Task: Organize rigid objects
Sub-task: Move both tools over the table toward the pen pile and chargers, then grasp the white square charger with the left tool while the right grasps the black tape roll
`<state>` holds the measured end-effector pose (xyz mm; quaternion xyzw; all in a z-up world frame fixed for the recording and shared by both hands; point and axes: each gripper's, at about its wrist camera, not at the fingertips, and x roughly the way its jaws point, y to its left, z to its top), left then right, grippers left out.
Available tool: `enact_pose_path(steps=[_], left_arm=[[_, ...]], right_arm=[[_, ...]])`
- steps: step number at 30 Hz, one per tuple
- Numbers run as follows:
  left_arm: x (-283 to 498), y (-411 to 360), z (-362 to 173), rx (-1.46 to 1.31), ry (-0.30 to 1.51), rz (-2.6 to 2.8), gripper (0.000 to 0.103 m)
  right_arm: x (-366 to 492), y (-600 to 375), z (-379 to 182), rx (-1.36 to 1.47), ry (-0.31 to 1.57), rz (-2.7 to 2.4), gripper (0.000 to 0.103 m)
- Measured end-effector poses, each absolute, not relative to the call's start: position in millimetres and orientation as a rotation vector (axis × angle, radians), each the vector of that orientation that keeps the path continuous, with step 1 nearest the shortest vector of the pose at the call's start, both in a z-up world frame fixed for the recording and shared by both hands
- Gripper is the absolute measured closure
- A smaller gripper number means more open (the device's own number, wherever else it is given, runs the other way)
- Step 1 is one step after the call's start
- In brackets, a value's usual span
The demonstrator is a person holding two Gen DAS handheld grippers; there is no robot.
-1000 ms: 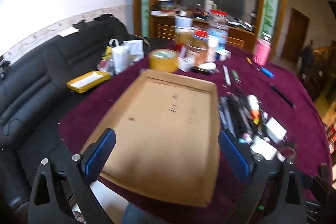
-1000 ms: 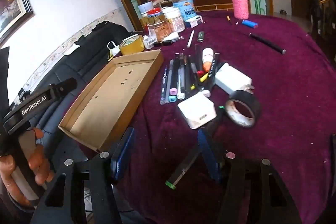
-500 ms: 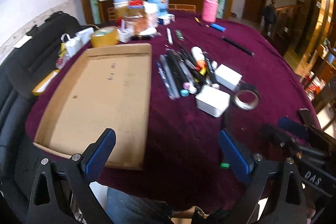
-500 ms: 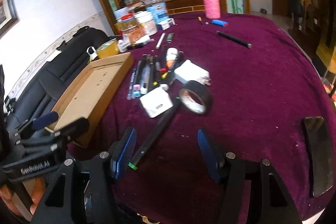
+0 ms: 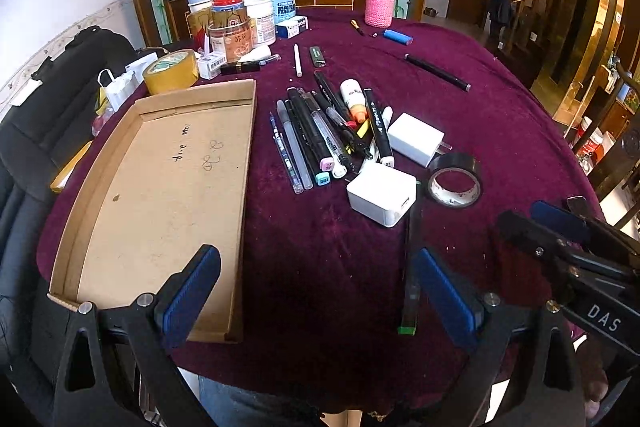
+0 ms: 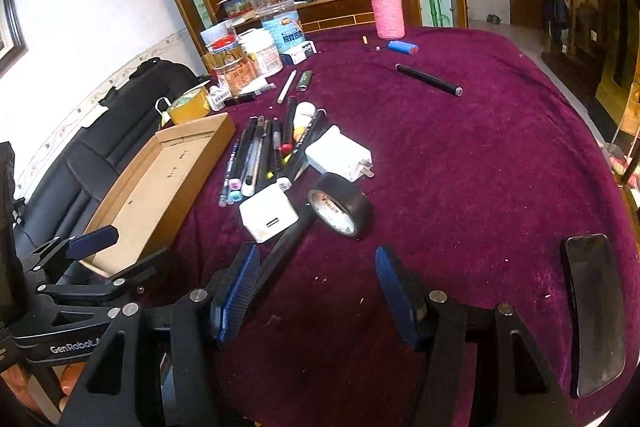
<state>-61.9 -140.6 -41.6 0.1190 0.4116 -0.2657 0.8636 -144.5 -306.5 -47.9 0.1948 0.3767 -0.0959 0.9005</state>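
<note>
A shallow cardboard tray (image 5: 132,211) lies empty at the left of the maroon table; it also shows in the right wrist view (image 6: 132,203). A pile of pens and markers (image 5: 320,135) lies beside it, with two white chargers (image 5: 382,193) (image 5: 414,139), a black tape roll (image 5: 454,179) and a long black marker (image 5: 410,267). My left gripper (image 5: 318,287) is open and empty above the table's near edge. My right gripper (image 6: 318,295) is open and empty, near the black marker (image 6: 282,255) and tape roll (image 6: 340,205).
Jars and tubs (image 5: 248,15), a yellow tape roll (image 5: 172,71), a pink holder (image 5: 379,7), a blue cylinder (image 5: 397,37) and a black pen (image 5: 436,71) stand at the back. A phone (image 6: 594,311) lies at the near right edge. A black sofa (image 5: 40,131) is to the left.
The left gripper's view has swung right from over the tray to the table's middle. The right gripper has shifted right, toward the tape roll. Both stay open.
</note>
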Motion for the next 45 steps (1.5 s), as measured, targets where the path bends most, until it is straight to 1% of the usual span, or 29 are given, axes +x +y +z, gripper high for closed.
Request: enact_pose_path(steps=[6,10,16,22,24,26,29,31,33,34,38,45], left_arm=[[-51,-150,-47,0.258,0.884,-0.552,0.005],[-45,-156,-51,0.264,0.9,-0.562,0.005],[-38,-164,-55,0.277,0.915,-0.565,0.005],[-30,-171,-60,0.278,0.938,-0.579,0.005],[-27,-173,-61,0.273,0.949,-0.593,0.009],[-23,-175,-62,0.262,0.967,-0.611,0.01],[-19,-180,-63,0.249,0.977,-0.631,0.012],[-17,-186,-63,0.255,0.977,-0.651,0.012],[-15,-191,-63,0.26,0.985,-0.674,0.012],[-13,-196,-65,0.267,0.987,-0.685,0.012],[-7,-207,-71,0.273,1.017,-0.705,0.012],[4,-219,-80,0.221,1.126,-0.712,0.012]], right_arm=[[-135,-315,-53,0.394,0.786,-0.201,0.04],[-129,-319,-56,0.39,0.793,-0.204,0.044],[-120,-324,-62,0.398,0.813,-0.201,0.046],[-110,-328,-67,0.398,0.844,-0.204,0.058],[-107,-330,-71,0.403,0.853,-0.208,0.061],[-103,-332,-75,0.409,0.863,-0.215,0.068],[-99,-335,-79,0.419,0.881,-0.224,0.074],[-97,-337,-81,0.418,0.882,-0.235,0.075],[-94,-339,-82,0.418,0.884,-0.241,0.08],[-93,-341,-84,0.422,0.886,-0.247,0.085],[-88,-351,-90,0.46,0.902,-0.259,0.089],[-90,-365,-98,0.522,0.883,-0.256,0.094]])
